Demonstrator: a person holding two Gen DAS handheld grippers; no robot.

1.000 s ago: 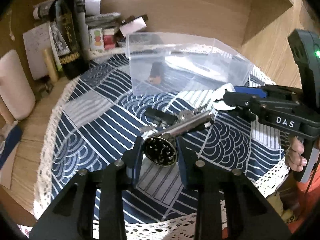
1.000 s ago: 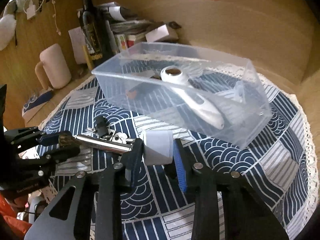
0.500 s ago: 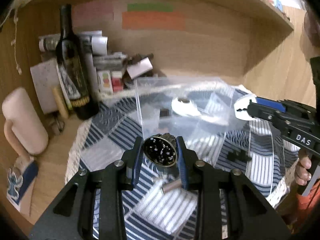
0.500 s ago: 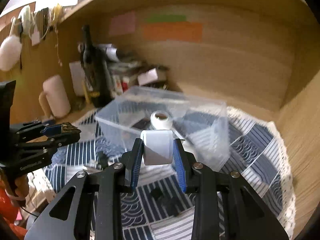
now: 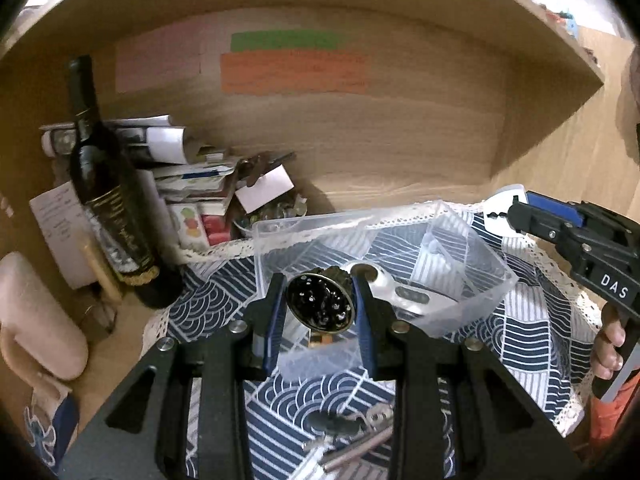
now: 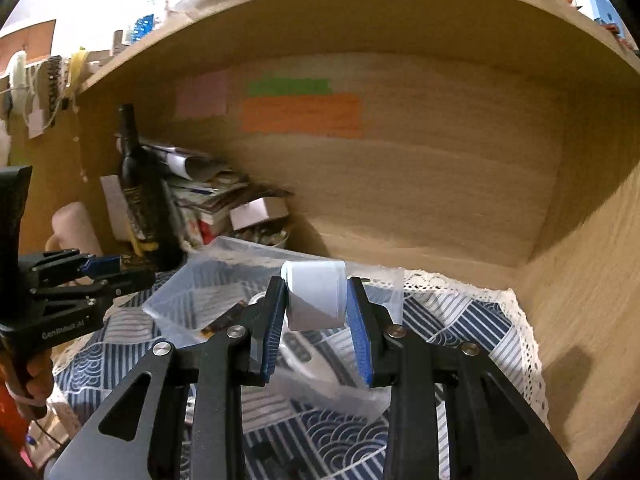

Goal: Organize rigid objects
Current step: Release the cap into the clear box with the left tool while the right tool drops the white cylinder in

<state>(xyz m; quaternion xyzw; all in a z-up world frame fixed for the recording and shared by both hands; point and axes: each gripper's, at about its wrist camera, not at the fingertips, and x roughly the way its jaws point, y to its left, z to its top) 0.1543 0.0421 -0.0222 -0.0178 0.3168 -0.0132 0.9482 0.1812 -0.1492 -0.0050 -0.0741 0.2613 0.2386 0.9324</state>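
My left gripper [image 5: 320, 306] is shut on a round dark metal disc [image 5: 320, 305] and holds it in the air over the near end of the clear plastic bin [image 5: 472, 322]. A white handheld device [image 5: 394, 286] lies inside the bin. My right gripper [image 6: 316, 304] is shut on a white plug adapter [image 6: 315, 300] and holds it above the bin [image 6: 176, 320]. The right gripper also shows at the right of the left wrist view [image 5: 508, 210]. The left gripper shows at the left of the right wrist view [image 6: 120, 274].
A dark wine bottle [image 5: 108, 188] stands at the back left by stacked papers and boxes [image 5: 192, 184]. A pink cup [image 5: 36, 316] stands at the left. Keys and a metal cylinder [image 5: 356, 440] lie on the blue patterned cloth [image 5: 520, 344]. Wooden walls close the back and right.
Both grippers have lifted their objects off the cloth and carried them up and forward over the bin. The metal cylinder and keys stay on the cloth, now below the left gripper.
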